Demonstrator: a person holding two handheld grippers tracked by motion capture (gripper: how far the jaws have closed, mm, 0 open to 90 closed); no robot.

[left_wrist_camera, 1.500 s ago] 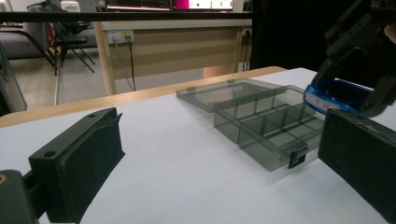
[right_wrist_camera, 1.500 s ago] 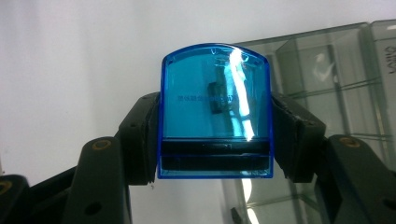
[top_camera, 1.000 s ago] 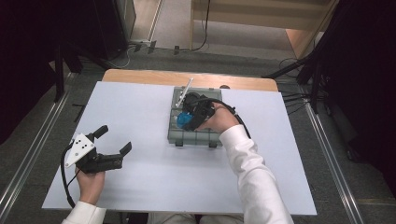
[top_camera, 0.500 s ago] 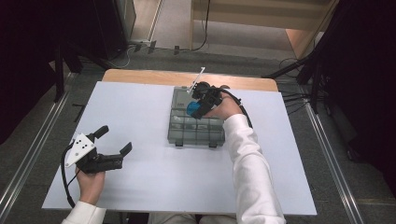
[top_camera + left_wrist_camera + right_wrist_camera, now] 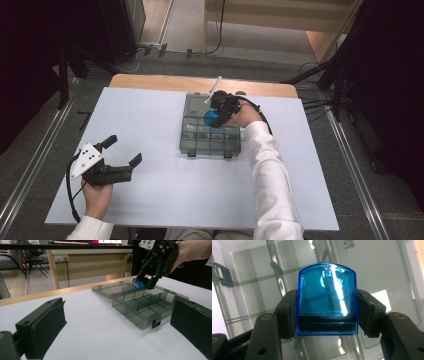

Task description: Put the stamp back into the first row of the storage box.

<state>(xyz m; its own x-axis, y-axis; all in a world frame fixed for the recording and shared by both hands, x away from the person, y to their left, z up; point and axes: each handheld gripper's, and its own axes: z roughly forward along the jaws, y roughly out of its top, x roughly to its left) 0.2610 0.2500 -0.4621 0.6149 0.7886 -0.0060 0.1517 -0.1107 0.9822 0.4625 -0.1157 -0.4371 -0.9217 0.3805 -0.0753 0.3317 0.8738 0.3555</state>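
Note:
A clear grey compartment box (image 5: 192, 144) (image 5: 146, 308) lies open in the middle of the table, its lid (image 5: 195, 102) (image 5: 112, 288) folded flat at the far side. My right gripper (image 5: 218, 111) (image 5: 147, 281) (image 5: 327, 315) hangs just above the box's far row and is shut on a small translucent blue case (image 5: 214, 118) (image 5: 140, 283) (image 5: 327, 300), a pad pressing on each side of it. At the table's front left my left gripper (image 5: 122, 150) rests open, its fingers (image 5: 42, 325) wide apart with nothing between them.
The white table top (image 5: 150, 200) has free room around the box. A wooden strip (image 5: 150, 82) runs along the far edge. Metal rails (image 5: 30, 160) flank both sides. A wooden desk (image 5: 92, 265) and cables stand beyond the table.
My right gripper has carried the blue case from over the box's middle toward the far side, near the hinge and lid. The left gripper has stayed where it was.

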